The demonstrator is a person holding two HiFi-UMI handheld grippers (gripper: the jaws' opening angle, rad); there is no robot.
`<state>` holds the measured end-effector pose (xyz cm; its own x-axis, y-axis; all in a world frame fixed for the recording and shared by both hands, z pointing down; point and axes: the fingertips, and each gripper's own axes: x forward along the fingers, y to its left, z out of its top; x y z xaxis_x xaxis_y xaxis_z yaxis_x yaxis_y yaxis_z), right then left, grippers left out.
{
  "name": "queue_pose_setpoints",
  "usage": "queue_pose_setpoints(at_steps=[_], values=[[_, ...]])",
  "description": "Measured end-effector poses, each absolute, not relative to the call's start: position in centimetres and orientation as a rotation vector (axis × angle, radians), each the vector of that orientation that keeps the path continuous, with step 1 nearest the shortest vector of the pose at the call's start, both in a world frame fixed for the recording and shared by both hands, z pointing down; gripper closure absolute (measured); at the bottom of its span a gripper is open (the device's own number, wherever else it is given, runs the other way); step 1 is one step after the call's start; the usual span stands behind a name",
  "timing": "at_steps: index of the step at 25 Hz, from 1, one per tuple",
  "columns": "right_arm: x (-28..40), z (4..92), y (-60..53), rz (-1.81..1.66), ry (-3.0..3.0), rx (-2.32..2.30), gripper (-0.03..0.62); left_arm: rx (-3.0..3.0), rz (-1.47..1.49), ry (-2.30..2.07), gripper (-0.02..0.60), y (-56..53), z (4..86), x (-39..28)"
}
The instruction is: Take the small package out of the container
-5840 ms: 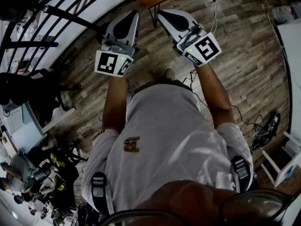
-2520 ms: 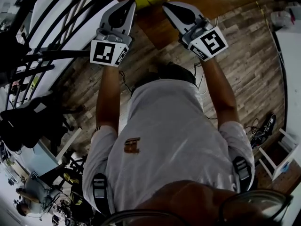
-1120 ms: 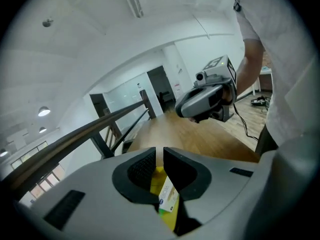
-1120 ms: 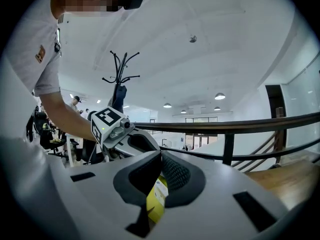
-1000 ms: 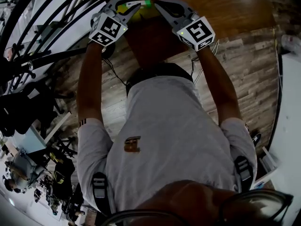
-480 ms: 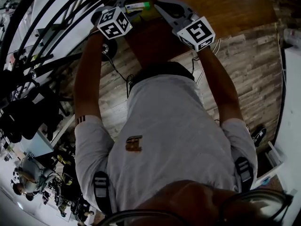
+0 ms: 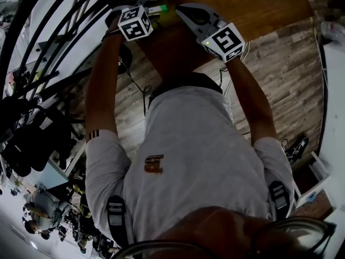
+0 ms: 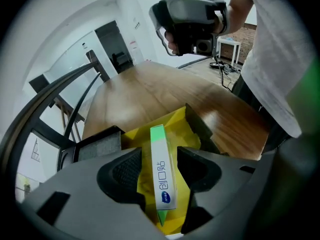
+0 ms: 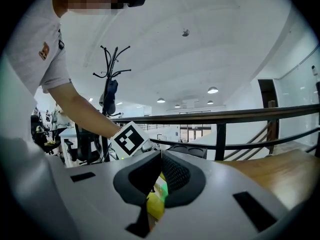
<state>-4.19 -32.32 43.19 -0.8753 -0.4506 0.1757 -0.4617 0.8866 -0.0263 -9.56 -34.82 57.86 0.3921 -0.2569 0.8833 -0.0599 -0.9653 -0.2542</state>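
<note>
The small package [image 8: 162,174], a slim white box with green ends, lies tilted in a yellow container [image 8: 175,129] on the wooden table. My left gripper [image 8: 159,169] points down into the container. Its jaws are opening, with the package between them and a gap at each pad. In the head view the package [image 7: 159,8] shows just past the left gripper's marker cube [image 7: 135,21]. My right gripper [image 9: 160,154] hangs above the table beside the container, jaw tips together and nothing between them. The yellow container [image 9: 155,204] shows beyond its jaws.
The wooden table [image 8: 165,89] stretches away behind the container. A dark grey box-like thing [image 8: 97,144] sits against the container's left side. A black railing [image 9: 220,116] runs past the table's far side. A coat stand [image 9: 111,84] rises behind it.
My left gripper has rolled over and tipped down at the container, so its marker cube now faces up. The right gripper has barely moved.
</note>
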Motion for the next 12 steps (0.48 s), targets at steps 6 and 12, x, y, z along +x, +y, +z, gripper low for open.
queue_pose_setpoints(at_steps=[6,12], values=[[-4.1,44.0,-32.9,0.128,-2.877,0.731,0.562,-2.445,-1.656,0.233,0.36,-35.4,59.3,-9.7],[-3.8,44.8,-33.6,0.156,-2.867,0.752,0.562,-2.427,-1.677,0.189,0.404,-35.6,60.1,-9.6]])
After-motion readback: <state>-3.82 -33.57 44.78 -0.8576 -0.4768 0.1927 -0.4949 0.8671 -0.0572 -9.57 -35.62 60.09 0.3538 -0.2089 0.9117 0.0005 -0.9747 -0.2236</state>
